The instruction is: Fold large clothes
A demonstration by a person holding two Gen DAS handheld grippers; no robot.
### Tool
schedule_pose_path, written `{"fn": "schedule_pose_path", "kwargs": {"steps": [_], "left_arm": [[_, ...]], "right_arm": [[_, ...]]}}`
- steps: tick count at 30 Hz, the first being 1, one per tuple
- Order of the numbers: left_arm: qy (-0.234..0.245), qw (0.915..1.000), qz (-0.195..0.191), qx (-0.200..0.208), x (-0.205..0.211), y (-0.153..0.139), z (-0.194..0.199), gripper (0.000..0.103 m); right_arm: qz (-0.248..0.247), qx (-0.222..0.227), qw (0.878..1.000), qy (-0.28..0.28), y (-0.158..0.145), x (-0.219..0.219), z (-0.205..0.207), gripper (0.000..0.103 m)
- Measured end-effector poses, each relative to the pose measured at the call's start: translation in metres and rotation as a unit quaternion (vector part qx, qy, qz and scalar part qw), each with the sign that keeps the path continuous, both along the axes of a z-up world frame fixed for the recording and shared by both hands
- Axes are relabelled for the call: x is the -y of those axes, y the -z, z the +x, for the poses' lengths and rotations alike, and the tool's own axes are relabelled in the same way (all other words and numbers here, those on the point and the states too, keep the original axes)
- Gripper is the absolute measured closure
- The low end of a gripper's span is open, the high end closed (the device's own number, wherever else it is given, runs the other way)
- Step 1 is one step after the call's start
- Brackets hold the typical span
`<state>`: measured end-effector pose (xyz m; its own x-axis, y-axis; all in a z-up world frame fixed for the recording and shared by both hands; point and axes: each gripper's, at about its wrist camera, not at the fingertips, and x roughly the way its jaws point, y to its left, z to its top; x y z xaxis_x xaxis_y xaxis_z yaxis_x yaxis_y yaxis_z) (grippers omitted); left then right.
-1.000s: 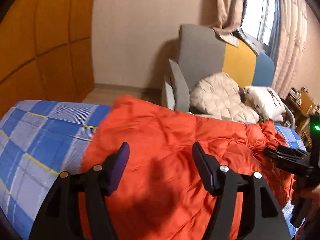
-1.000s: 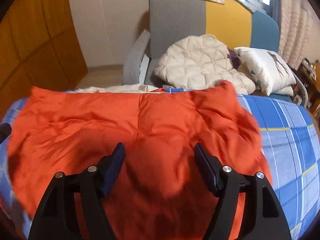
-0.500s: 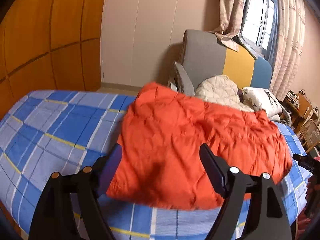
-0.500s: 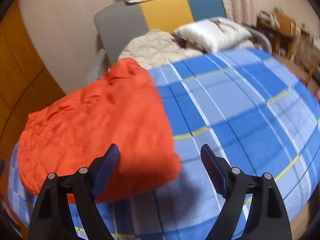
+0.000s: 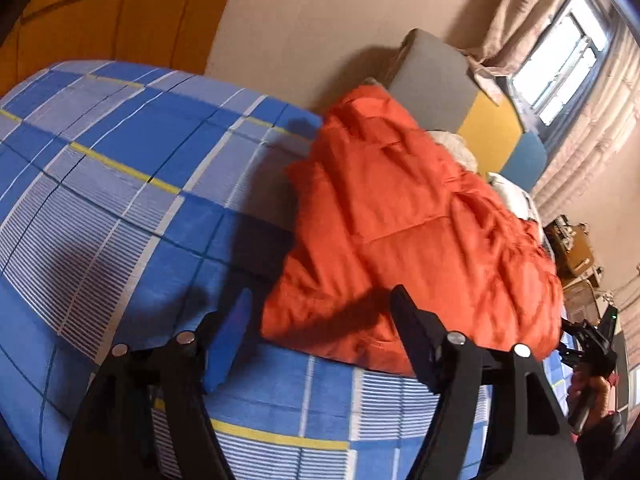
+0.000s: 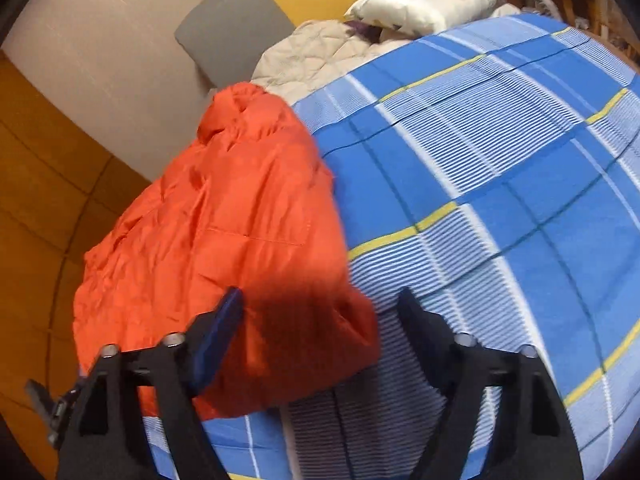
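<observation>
A large orange padded jacket (image 5: 404,232) lies folded on the blue checked bed cover (image 5: 120,184). It also shows in the right wrist view (image 6: 224,248) on the same cover (image 6: 500,184). My left gripper (image 5: 320,320) is open and empty, just short of the jacket's near left corner. My right gripper (image 6: 320,320) is open and empty, over the jacket's near right corner. The right gripper also shows at the far right of the left wrist view (image 5: 588,344), held in a hand.
A grey, yellow and blue sofa (image 5: 448,88) stands beyond the bed with a cream quilted blanket (image 6: 316,52) and a white pillow (image 6: 424,0). Orange wall panels (image 6: 36,184) lie to the left. A window with curtains (image 5: 572,48) is at the back right.
Both grippers have drawn back from over the jacket and swung apart, the left toward its left corner, the right toward its right corner. The jacket lies still on the bed.
</observation>
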<state>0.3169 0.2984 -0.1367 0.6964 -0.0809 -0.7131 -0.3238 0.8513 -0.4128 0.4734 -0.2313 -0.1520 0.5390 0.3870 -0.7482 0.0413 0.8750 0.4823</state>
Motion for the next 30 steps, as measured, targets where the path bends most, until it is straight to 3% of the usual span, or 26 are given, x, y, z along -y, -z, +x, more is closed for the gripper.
{"fn": "schedule_pose_path", "kwargs": {"steps": [1, 3, 5, 7, 8, 9, 13, 18, 20, 23, 28, 30], "left_arm": [[0.001, 1.0, -0.007, 0.001, 0.0, 0.003, 0.001, 0.036], [0.004, 0.9999, 0.01, -0.005, 0.005, 0.001, 0.003, 0.055], [0.013, 0.9993, 0.034, -0.006, 0.013, -0.004, 0.005, 0.055], [-0.004, 0.9962, 0.085, -0.019, 0.022, -0.013, 0.005, 0.05], [-0.013, 0.9946, 0.102, -0.015, 0.024, -0.019, 0.002, 0.038], [-0.023, 0.9931, 0.115, -0.007, 0.028, -0.026, -0.003, 0.033], [-0.023, 0.9903, 0.136, 0.019, 0.047, -0.049, -0.017, 0.033], [0.007, 0.9906, 0.133, 0.032, 0.071, -0.057, -0.027, 0.034], [0.002, 0.9926, 0.118, 0.028, 0.064, -0.052, -0.029, 0.033], [-0.018, 0.9951, 0.092, 0.029, 0.04, -0.04, -0.026, 0.018], [0.02, 0.9991, 0.034, 0.014, 0.008, -0.014, -0.005, 0.019], [0.043, 0.9988, 0.015, 0.018, 0.004, -0.006, 0.002, 0.029]], "right_arm": [[0.001, 0.0, 1.0, -0.003, 0.0, -0.001, 0.001, 0.05], [-0.001, 0.003, 1.0, -0.013, -0.002, -0.007, 0.003, 0.065], [-0.007, 0.007, 1.0, -0.018, -0.003, -0.009, 0.002, 0.079], [-0.01, 0.009, 1.0, -0.016, -0.004, -0.009, 0.001, 0.084], [-0.014, 0.01, 1.0, -0.018, -0.004, -0.009, 0.0, 0.086], [-0.023, 0.013, 0.999, -0.021, -0.005, -0.01, -0.002, 0.087], [-0.025, 0.016, 0.999, -0.023, -0.009, -0.005, -0.01, 0.089], [-0.03, 0.021, 0.999, -0.027, -0.013, 0.006, -0.029, 0.09], [-0.028, 0.022, 0.999, -0.024, -0.014, 0.012, -0.035, 0.09], [-0.029, 0.02, 0.999, -0.018, -0.013, 0.021, -0.04, 0.09], [-0.032, 0.012, 0.999, -0.009, -0.013, 0.031, -0.046, 0.09], [-0.038, 0.01, 0.999, -0.009, -0.014, 0.028, -0.046, 0.09]]}}
